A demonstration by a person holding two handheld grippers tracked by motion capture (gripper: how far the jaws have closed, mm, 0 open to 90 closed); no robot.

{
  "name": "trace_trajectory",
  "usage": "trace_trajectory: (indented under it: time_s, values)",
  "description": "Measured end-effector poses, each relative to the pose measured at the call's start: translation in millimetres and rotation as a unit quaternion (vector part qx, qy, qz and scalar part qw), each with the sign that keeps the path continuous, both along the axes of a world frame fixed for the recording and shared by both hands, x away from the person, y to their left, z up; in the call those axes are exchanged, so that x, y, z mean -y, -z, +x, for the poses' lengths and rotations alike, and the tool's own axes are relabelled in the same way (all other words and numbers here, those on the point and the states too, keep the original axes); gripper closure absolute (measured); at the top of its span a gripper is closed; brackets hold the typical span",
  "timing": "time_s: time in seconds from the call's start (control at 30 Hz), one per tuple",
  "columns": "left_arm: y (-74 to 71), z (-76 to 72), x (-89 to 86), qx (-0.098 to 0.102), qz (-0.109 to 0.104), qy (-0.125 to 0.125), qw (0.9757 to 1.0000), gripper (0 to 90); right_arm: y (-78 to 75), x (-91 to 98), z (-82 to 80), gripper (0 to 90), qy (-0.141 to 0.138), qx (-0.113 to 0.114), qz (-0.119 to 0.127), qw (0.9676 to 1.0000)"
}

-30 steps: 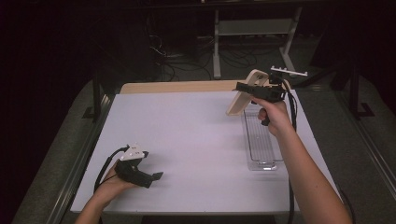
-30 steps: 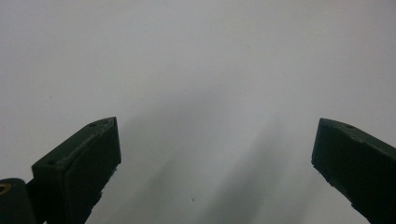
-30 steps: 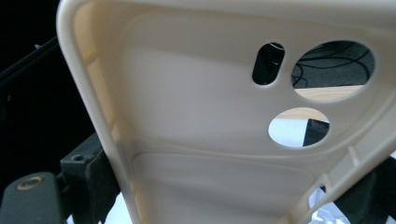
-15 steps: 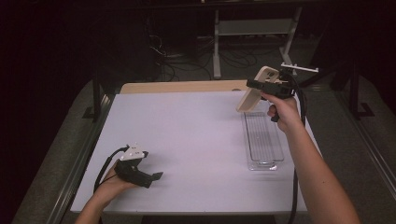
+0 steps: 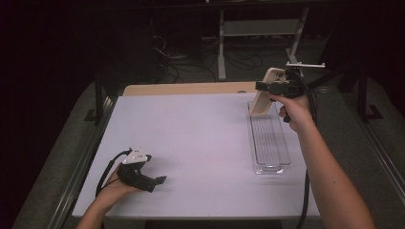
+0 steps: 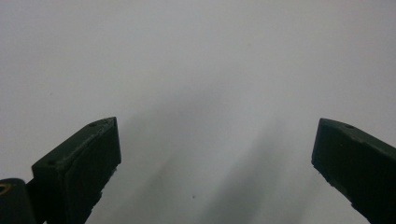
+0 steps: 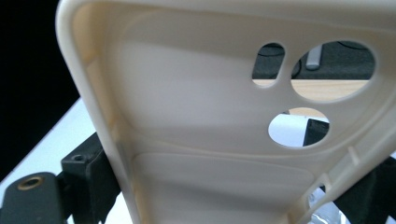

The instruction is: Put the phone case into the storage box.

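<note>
Gripping a cream phone case (image 5: 265,94) between its jaws, the right gripper (image 5: 263,86) holds it tilted above the far end of the clear tray (image 5: 269,143). The left gripper (image 5: 160,180) rests wide open on the table (image 5: 200,138), well apart.

A white table (image 5: 200,143) with a bare wooden strip (image 5: 186,88) at its far edge stands before tangled floor cables (image 5: 179,64).
</note>
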State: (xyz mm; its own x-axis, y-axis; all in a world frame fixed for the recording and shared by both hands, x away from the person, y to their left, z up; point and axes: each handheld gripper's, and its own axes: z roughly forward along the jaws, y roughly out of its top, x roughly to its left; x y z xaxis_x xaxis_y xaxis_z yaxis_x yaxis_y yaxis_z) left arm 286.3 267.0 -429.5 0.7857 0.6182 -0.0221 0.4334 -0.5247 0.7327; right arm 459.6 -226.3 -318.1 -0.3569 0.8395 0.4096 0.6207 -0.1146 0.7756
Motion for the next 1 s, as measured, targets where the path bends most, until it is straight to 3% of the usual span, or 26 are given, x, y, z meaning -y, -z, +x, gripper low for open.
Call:
trace_trajectory:
  time_s: [0.2,0.43,0.57,0.63,0.83,0.9,1.0]
  values:
    - [0.3,-0.7,0.7,0.0,-0.006,-0.003,1.0,1.0,-3.3,-4.5,2.9,9.6,-0.003,-0.011,-0.04,0.9991]
    - [-0.5,-0.6,0.7,-0.001,0.002,0.0,1.0,1.0,-6.7,-10.6,7.4,9.6,0.002,-0.026,-0.074,0.9969]
    - [0.2,-0.8,0.9,0.0,-0.007,-0.005,1.0,1.0,-6.6,-15.6,11.7,9.6,0.006,-0.027,-0.107,0.9939]
    - [-0.1,-0.4,-0.1,0.001,0.0,-0.001,1.0,1.0,-5.8,-19.1,14.2,9.6,0.012,-0.035,-0.122,0.9918]
    - [-1.1,-0.8,-0.2,0.0,0.003,0.001,1.0,1.0,2.0,-27.3,23.1,9.6,0.022,-0.062,-0.144,0.9874]
    - [-0.3,-1.6,0.3,-0.004,-0.005,-0.005,1.0,1.0,5.1,-28.7,26.4,9.6,0.028,-0.069,-0.151,0.9857]
    - [-1.1,-0.5,-1.8,-0.003,0.005,-0.001,1.0,1.0,9.9,-30.1,31.9,9.6,0.037,-0.077,-0.168,0.9821]
